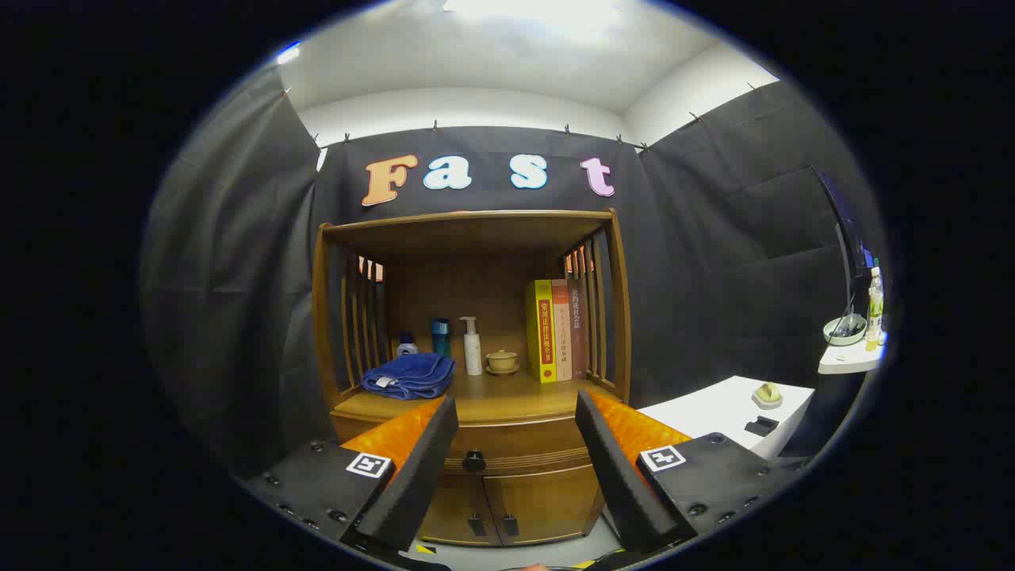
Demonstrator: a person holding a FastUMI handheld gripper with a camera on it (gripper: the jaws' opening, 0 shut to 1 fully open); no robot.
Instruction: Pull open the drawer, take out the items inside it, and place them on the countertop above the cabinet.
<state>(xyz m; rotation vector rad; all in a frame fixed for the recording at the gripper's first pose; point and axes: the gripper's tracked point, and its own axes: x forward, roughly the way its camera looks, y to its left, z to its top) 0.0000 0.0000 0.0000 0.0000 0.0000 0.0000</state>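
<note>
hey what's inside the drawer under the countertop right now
Cannot tell: the drawer is closed, its contents covered by its front. The knob shows between the open tool's fingers.

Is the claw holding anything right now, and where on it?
Nothing. The claw is open, its fingers apart, short of the shut drawer's knob.

A folded blue towel (409,376) lies at the left of the wooden shelf (468,226). Behind the towel stand a small white bottle (407,346) and a teal canister (440,337). Just right of the towel rises a white pump bottle (472,346), then a lidded tan cup on a saucer (502,362). Further right of the towel, three upright books (557,330) lean against the shelf's slatted side. Well right of the towel sits a white table (714,412) bearing a small green object (767,393) and a black one (761,426).
</note>
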